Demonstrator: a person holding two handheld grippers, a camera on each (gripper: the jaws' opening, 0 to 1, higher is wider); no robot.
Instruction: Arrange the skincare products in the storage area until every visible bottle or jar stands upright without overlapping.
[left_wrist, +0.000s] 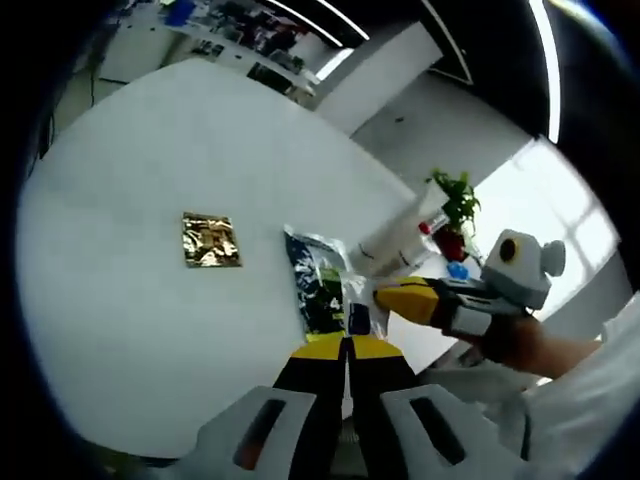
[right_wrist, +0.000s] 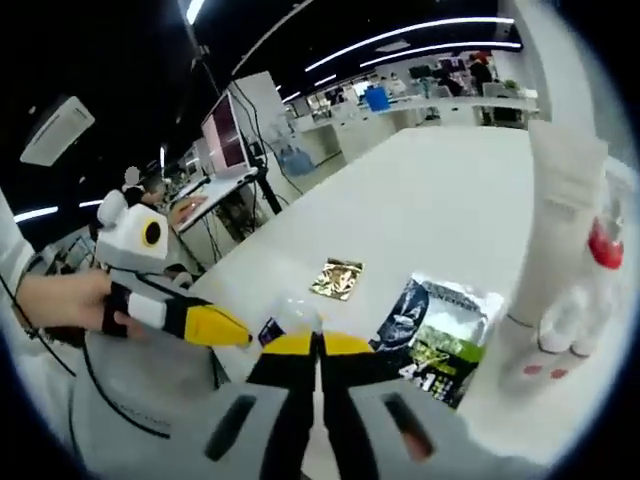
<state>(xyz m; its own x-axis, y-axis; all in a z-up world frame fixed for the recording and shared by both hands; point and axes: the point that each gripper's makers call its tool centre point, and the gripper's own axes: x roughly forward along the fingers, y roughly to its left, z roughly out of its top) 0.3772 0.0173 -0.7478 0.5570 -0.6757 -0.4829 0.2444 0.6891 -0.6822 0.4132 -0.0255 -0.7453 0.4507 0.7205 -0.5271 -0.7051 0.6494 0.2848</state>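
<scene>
Skincare sachets, a dark packet (left_wrist: 318, 285) and a gold one (left_wrist: 211, 240), lie flat on the white worktop (left_wrist: 150, 170) beside an upright tube (right_wrist: 560, 250), both grippers' fingers clenched empty; next comes grasping the packet.

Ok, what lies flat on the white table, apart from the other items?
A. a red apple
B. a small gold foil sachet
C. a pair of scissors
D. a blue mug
B: the small gold foil sachet lies flat on the white table, away from the dark printed pouch and the white tube.
</scene>
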